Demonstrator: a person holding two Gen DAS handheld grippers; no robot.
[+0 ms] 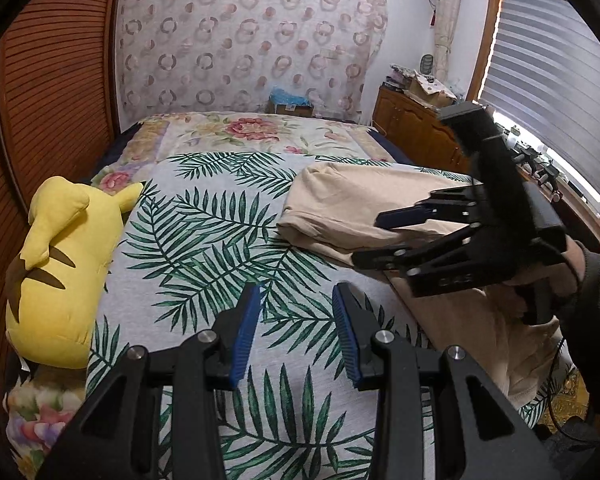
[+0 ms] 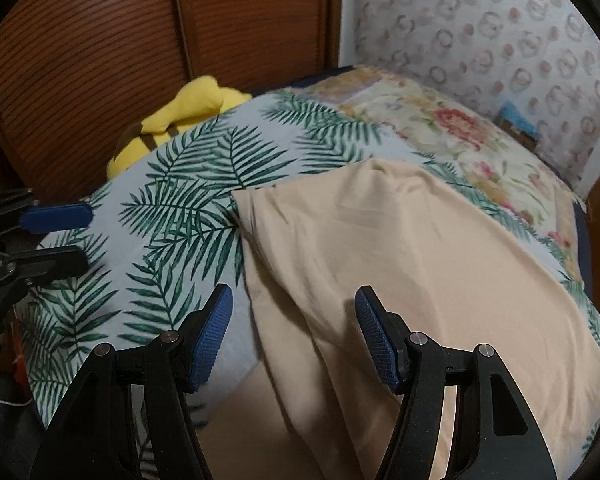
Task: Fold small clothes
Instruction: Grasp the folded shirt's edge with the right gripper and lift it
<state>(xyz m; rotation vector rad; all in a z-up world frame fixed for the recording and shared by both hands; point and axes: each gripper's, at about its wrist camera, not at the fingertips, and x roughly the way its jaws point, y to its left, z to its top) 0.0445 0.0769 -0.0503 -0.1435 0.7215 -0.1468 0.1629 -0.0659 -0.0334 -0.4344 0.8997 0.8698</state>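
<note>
While both sets of jaws stand parted with nothing between them, the left gripper (image 1: 296, 300) hovers over bare leaf-print cover, to the near left of the beige garment (image 2: 400, 264). Its blue pads (image 1: 246, 332) sit a moderate way apart and touch no cloth. The right gripper (image 2: 294, 308) has its jaws spread wider and hangs above the garment's left edge, its left pad over the leaf-print cover (image 2: 172, 216) and its right pad over beige cloth; whether either pad touches the fabric cannot be told from the right wrist view. In the left wrist view the same right gripper (image 1: 364, 240) shows side-on, above the near part of the garment (image 1: 340, 208), with a person's hand (image 1: 556, 280) in a dark sleeve on its handle.

The garment lies spread on the bed, right of the leaf-print middle. Its long axis runs from the near bed edge, where cloth spills over the side, away toward the floral quilt (image 1: 252, 128) at the far end. Its far end is rounded and folded under, its surface softly creased.

Left of the garment, at the bed's far left edge against the slatted wooden doors (image 1: 56, 92), lies a yellow plush toy (image 1: 60, 264). Beyond the garment's right side stand a wooden cabinet (image 1: 412, 128) and a window with blinds (image 1: 548, 76).
</note>
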